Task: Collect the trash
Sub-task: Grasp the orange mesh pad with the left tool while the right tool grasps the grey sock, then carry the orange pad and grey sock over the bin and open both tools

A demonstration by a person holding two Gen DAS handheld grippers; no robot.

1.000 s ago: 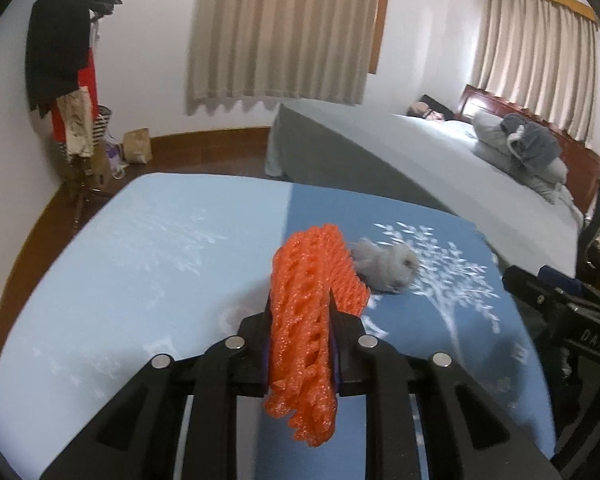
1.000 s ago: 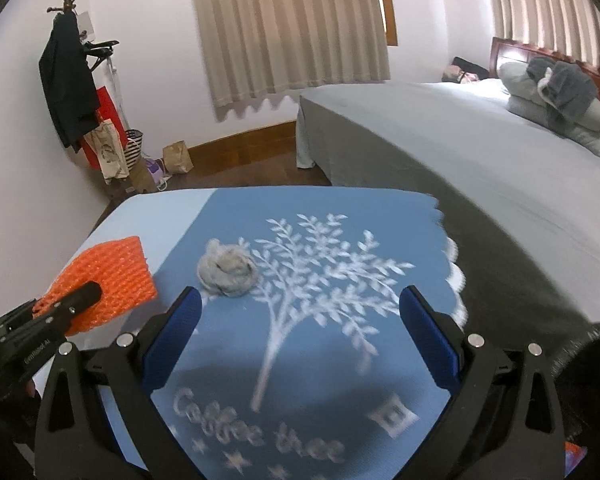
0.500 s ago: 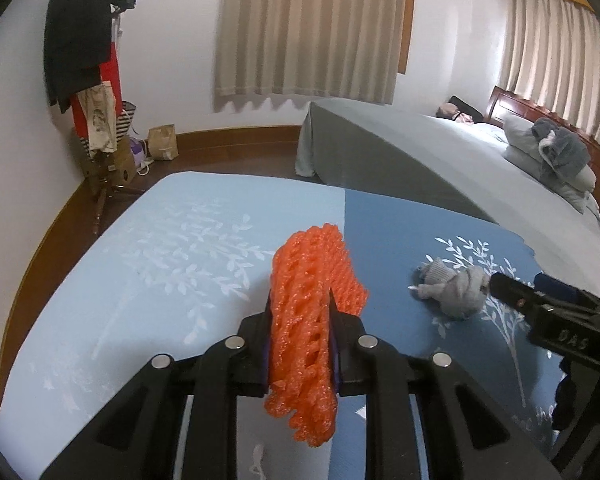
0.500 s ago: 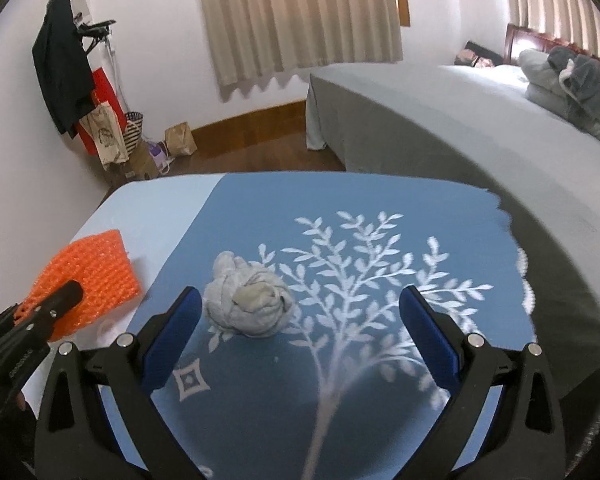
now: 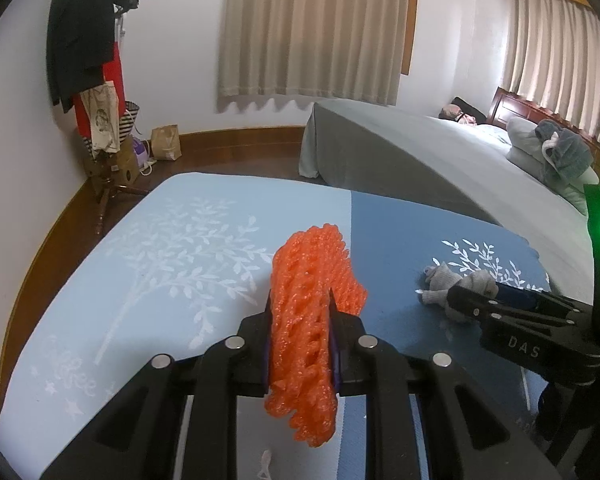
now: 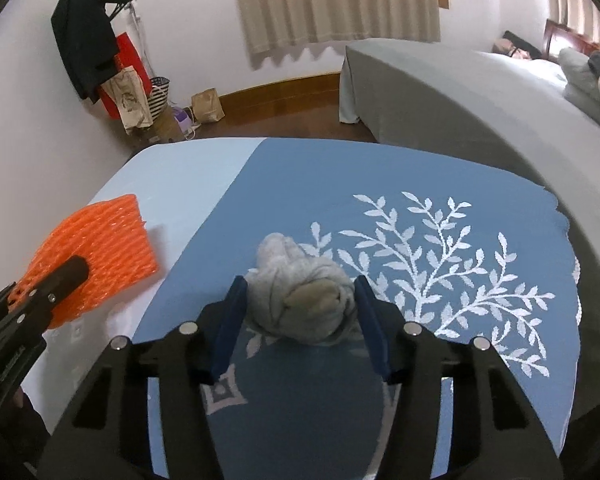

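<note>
One gray wad (image 6: 300,300) sits on the blue tabletop (image 6: 440,184) right between the pads of the right tool (image 6: 298,320), which have just been closing around it, while the left tool (image 5: 300,340) is clamped on orange net (image 5: 308,320).

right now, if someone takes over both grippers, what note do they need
Left hand-held gripper: shut on the orange foam net, held above the tablecloth.
Right hand-held gripper: jaws have just been closing around the grey crumpled wad, which lies on the cloth; pads at its sides, firm grip not confirmed.
Done: net picked up.
Left: finish closing on the wad, lift it, bin both. No bin in view.
</note>
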